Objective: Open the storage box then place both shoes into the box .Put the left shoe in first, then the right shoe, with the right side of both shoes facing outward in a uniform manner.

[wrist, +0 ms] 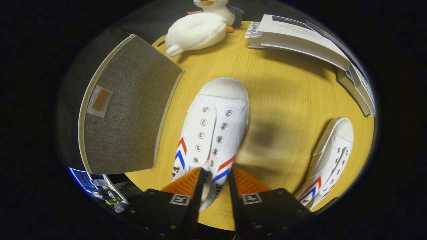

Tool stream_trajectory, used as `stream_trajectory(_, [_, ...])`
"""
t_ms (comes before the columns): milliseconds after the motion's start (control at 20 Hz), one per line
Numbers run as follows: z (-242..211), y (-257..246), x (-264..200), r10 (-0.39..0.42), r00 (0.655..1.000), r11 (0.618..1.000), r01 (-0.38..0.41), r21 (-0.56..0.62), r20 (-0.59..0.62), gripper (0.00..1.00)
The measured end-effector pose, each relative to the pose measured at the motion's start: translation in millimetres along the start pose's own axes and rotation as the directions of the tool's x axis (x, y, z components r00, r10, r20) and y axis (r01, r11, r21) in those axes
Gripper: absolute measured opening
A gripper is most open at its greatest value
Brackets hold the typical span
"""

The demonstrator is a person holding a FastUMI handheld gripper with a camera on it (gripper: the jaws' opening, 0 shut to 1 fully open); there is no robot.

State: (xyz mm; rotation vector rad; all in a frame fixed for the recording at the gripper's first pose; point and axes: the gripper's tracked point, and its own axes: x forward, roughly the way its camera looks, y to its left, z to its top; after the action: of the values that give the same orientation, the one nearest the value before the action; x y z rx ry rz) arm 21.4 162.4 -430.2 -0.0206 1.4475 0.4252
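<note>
Box (128,110) to the left of the fingers, grey woven lid down and closed, small tan patch on the lid near its outer edge; contents hidden. Gripper (215,181) clamped on the near shoe (213,130), both fingers pressing the sides of its heel collar, toe pointing away toward the far side of the table (287,93). Shoe appears lifted or tilted, blurred shadow on the wood just right of it. Second shoe (328,160) lying on the table well right of the fingers, apart from the first, toe also pointing away. Beyond the held shoe, plush duck (200,30) at the far table edge, just past the box corner. Stack of booklets (300,36) at far right.
</note>
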Motion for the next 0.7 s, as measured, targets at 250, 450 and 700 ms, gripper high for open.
stream_trajectory(250, [0, -3, -10, 0.011, 1.0, 0.996, -0.01, 0.088, -0.007, 0.05])
stream_trajectory(450, [-3, 4, -32, 0.033, 0.999, 0.996, -0.032, 0.084, -0.019, 0.05])
stream_trajectory(700, [5, 10, -73, 0.023, 1.0, 0.998, -0.024, 0.06, 0.007, 0.05])
